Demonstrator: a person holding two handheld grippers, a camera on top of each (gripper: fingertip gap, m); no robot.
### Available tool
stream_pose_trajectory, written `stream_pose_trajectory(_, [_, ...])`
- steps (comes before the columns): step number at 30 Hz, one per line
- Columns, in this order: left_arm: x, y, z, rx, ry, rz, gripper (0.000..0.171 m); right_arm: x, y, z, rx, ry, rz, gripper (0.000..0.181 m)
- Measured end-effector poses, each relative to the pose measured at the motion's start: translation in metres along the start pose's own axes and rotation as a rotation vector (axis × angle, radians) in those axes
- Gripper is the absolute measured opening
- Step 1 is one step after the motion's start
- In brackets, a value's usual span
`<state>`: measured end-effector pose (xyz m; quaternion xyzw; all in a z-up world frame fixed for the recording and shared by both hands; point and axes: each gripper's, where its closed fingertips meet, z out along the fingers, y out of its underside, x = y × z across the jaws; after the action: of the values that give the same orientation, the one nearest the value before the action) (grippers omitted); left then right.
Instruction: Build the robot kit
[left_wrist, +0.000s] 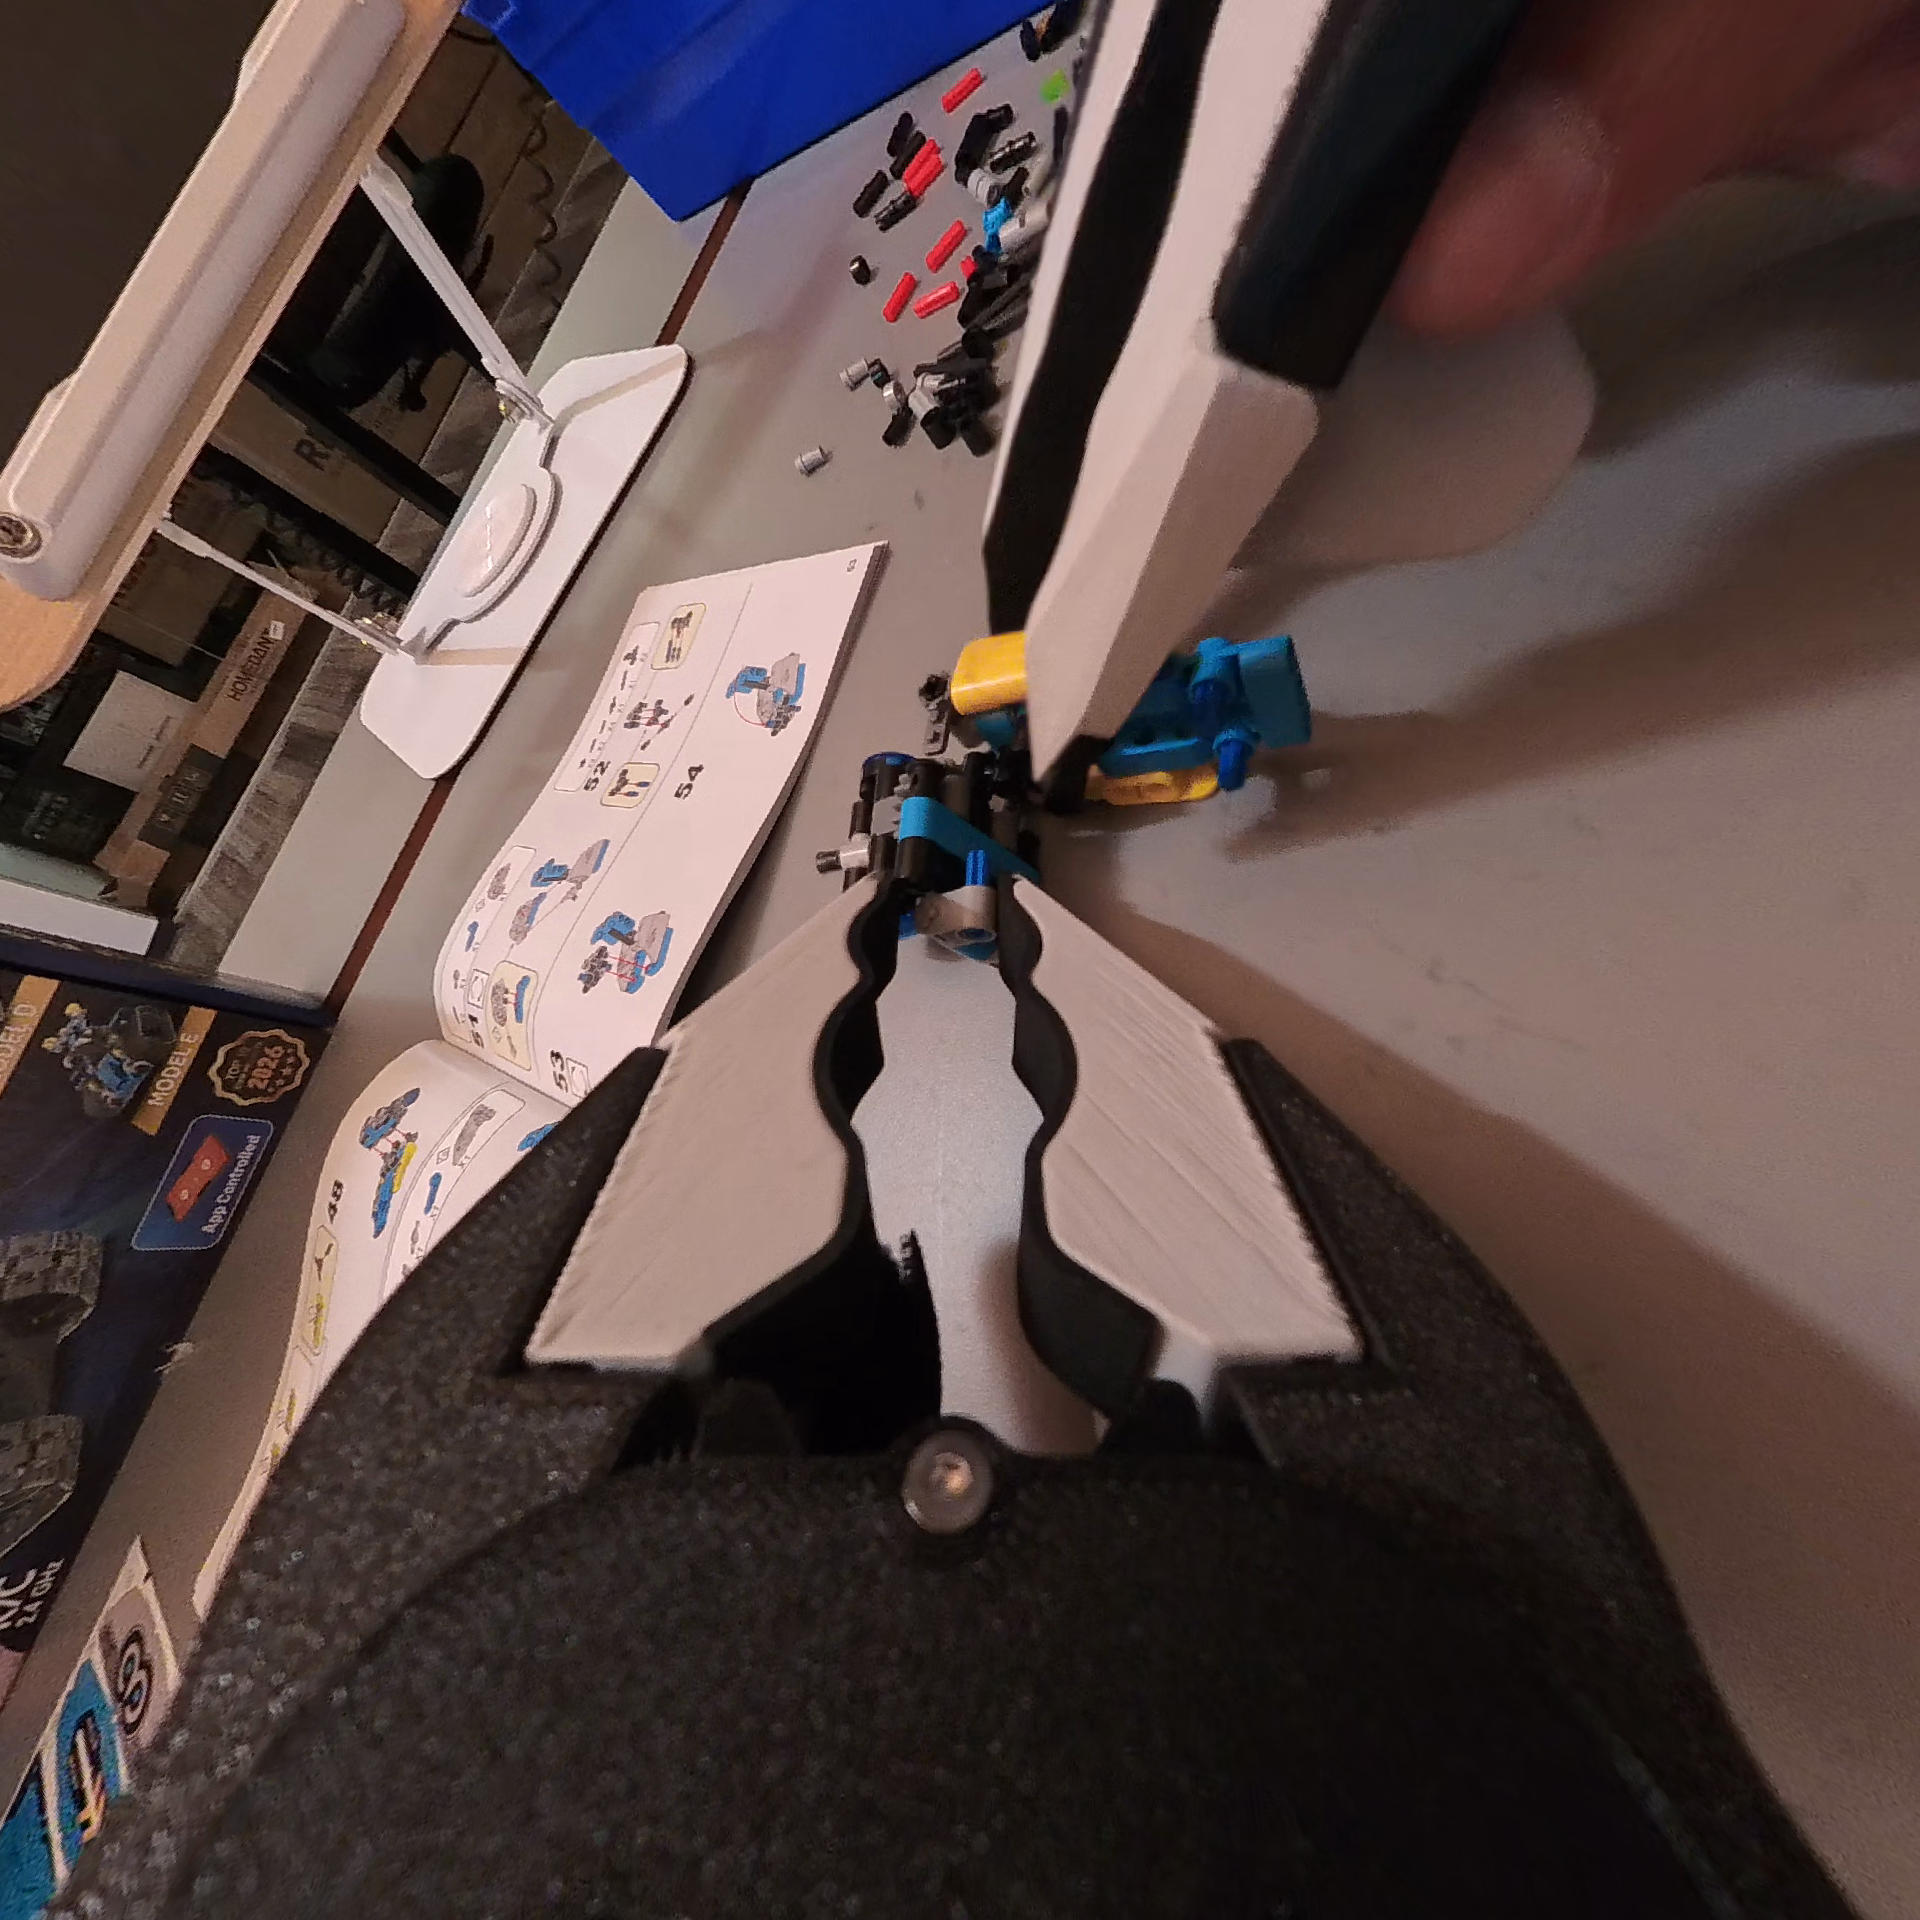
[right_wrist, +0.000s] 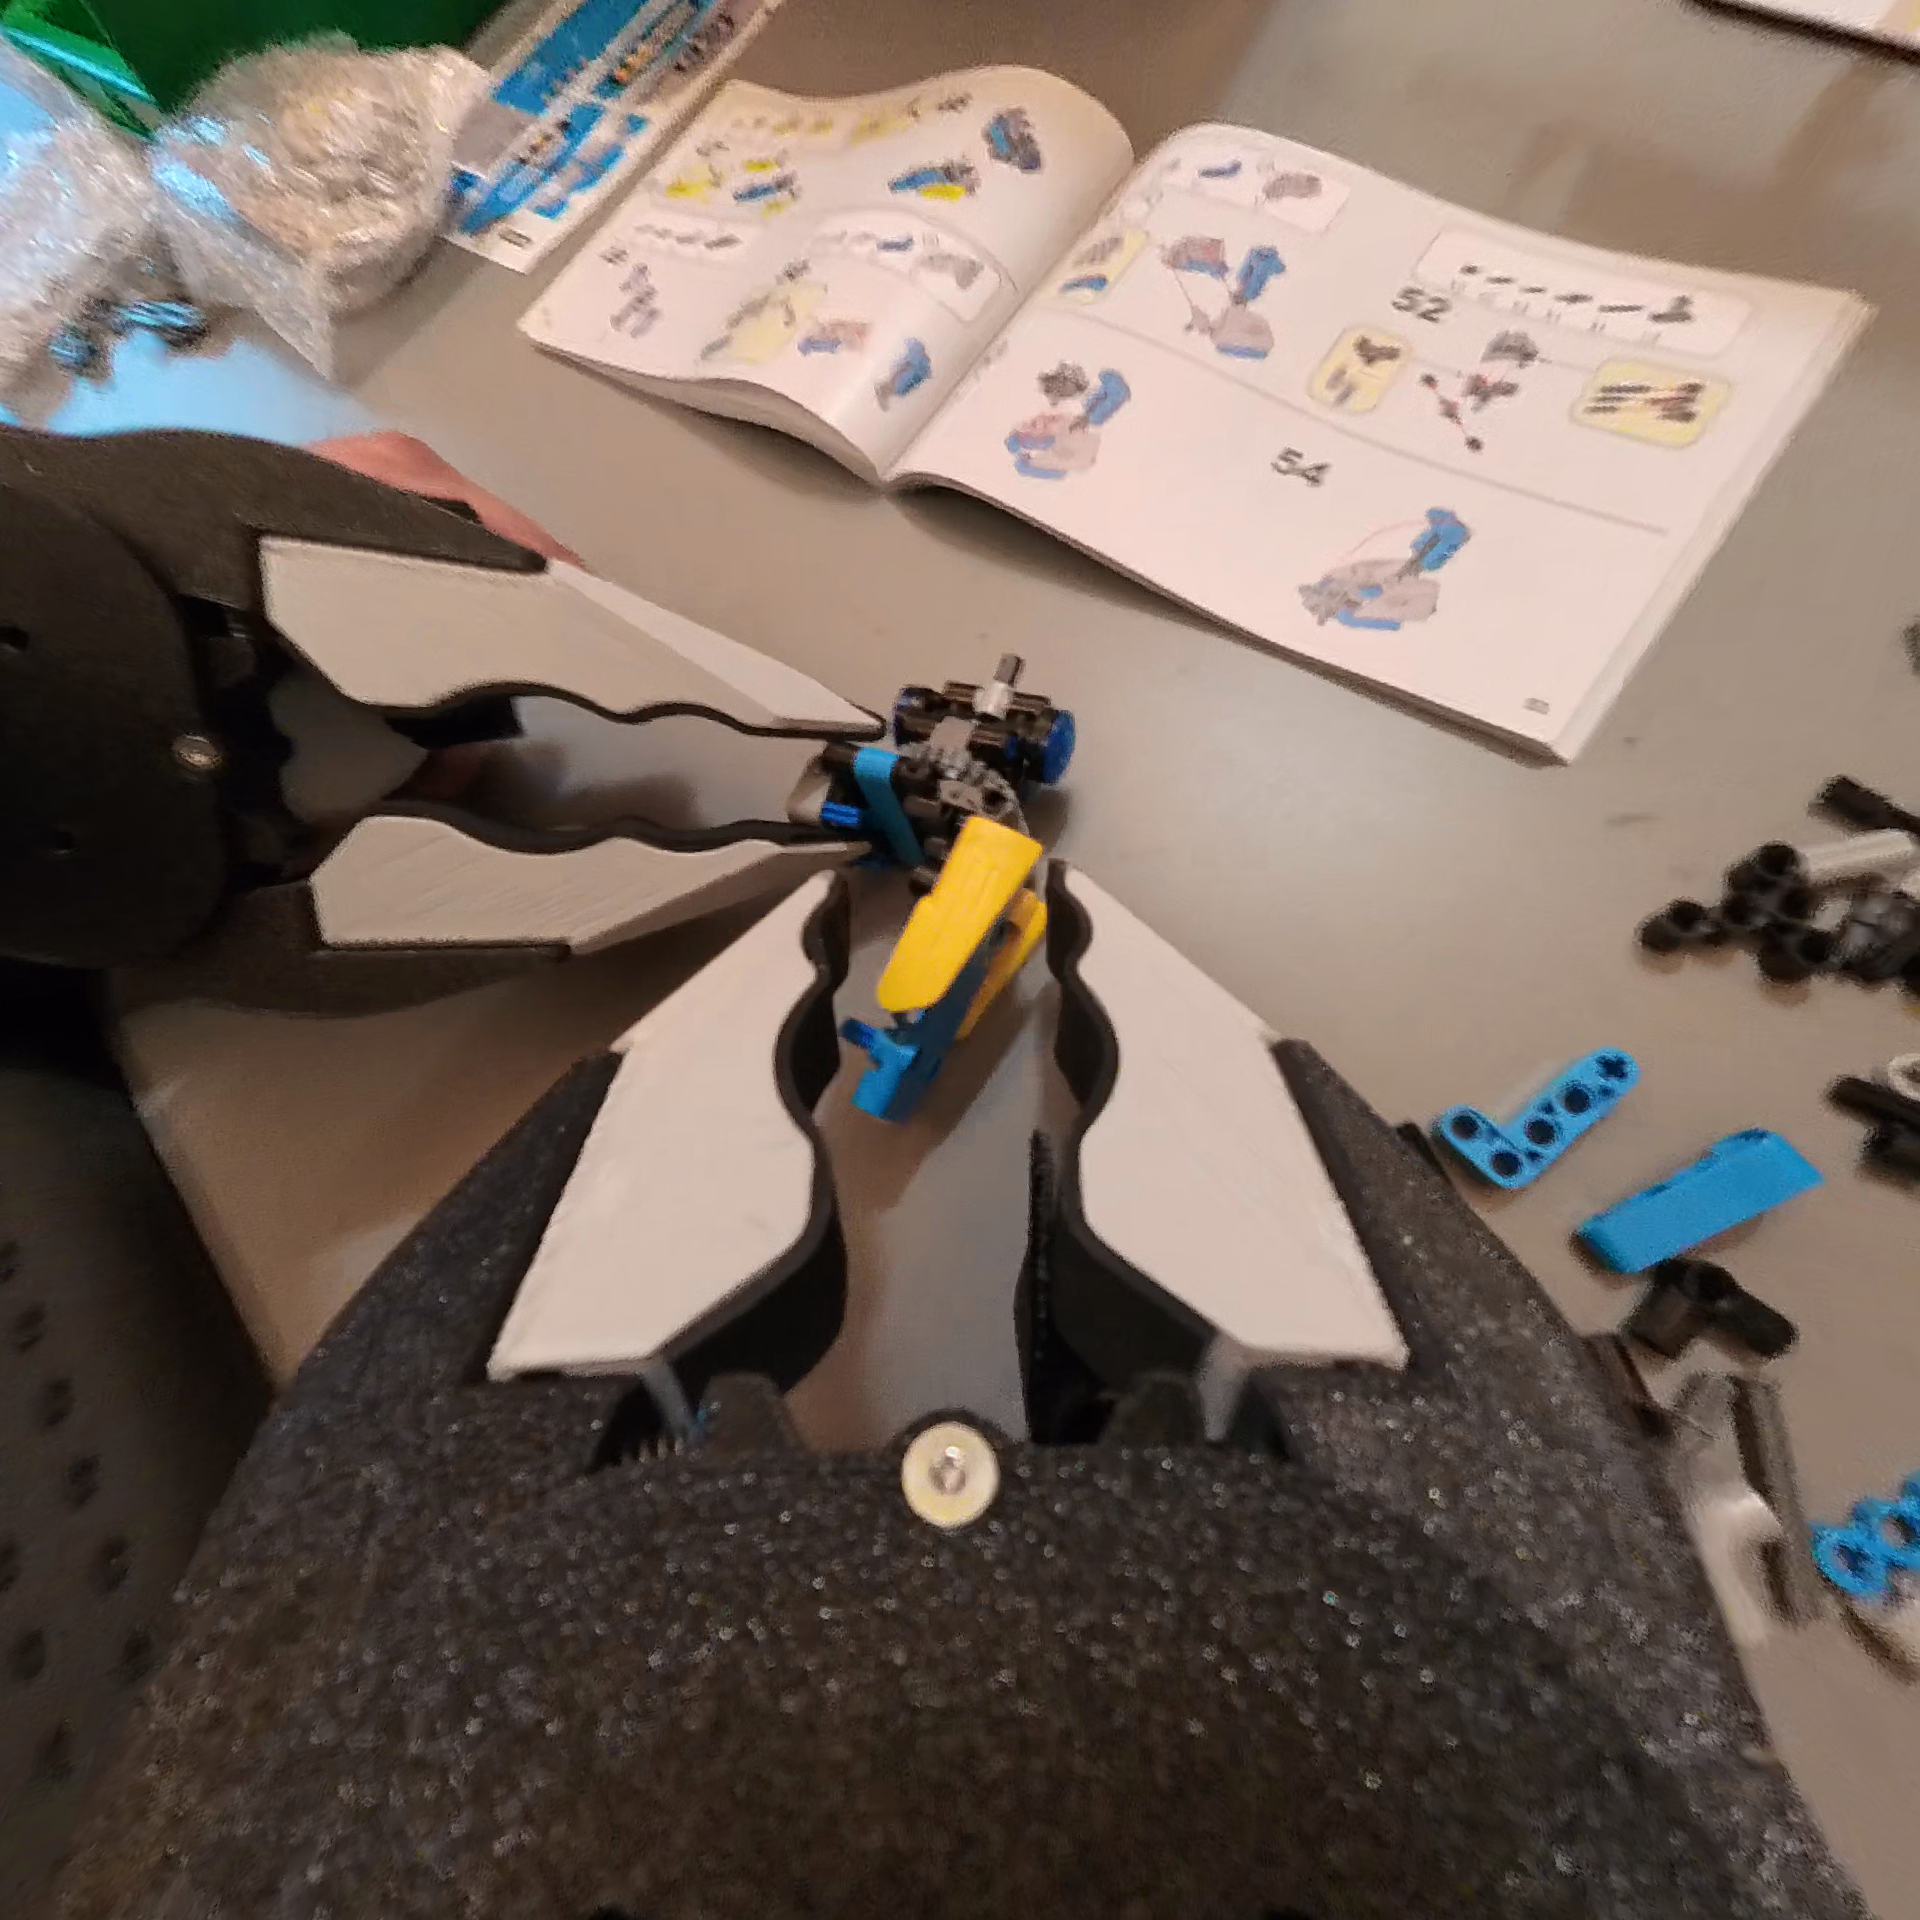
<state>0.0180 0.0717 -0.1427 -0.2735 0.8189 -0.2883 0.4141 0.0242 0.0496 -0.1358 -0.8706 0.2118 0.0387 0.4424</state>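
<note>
Two claws meeting at a small brick model on a grey surface (right_wrist: 1299, 831).

Left claw (left_wrist: 935, 894) pinching the black-and-blue model (right_wrist: 966, 748) at centre frame; right claw (right_wrist: 940, 883) gaping open around its yellow arm (right_wrist: 956, 914), long axis pointing back between the fingers.

I see printed writing on several things, and I leave the words themselves unquoted. The open instruction booklet (right_wrist: 1195, 416) carries black step numbers beside its diagrams. The dark product box (left_wrist: 135, 1143) has white and gold lettering and a round badge. A blue-and-white leaflet (right_wrist: 582, 114) looks printed too, though blurred. A brown carton (left_wrist: 249, 655) bears dark lettering.
</note>
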Motion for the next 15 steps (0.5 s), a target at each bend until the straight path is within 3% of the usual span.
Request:
stream_pose_trajectory(4, [0.0000, 0.0002, 0.0004, -0.001, 0.007, -0.010, 0.018, -0.0044, 0.0041, 0.0066, -0.039, -0.054, 0.024, 0.034])
stream_pose_trajectory(9, [0.0009, -0.0005, 0.0005, 0.007, 0.015, 0.000, 0.018, 0.0001, 0.0024, 0.0105, -0.050, 0.015, -0.077, 0.025])
stream_pose_trajectory(15, [0.0016, -0.0012, 0.0005, 0.013, 0.022, 0.003, 0.018, -0.0026, 0.0046, 0.0093, -0.079, -0.092, -0.021, 0.025])
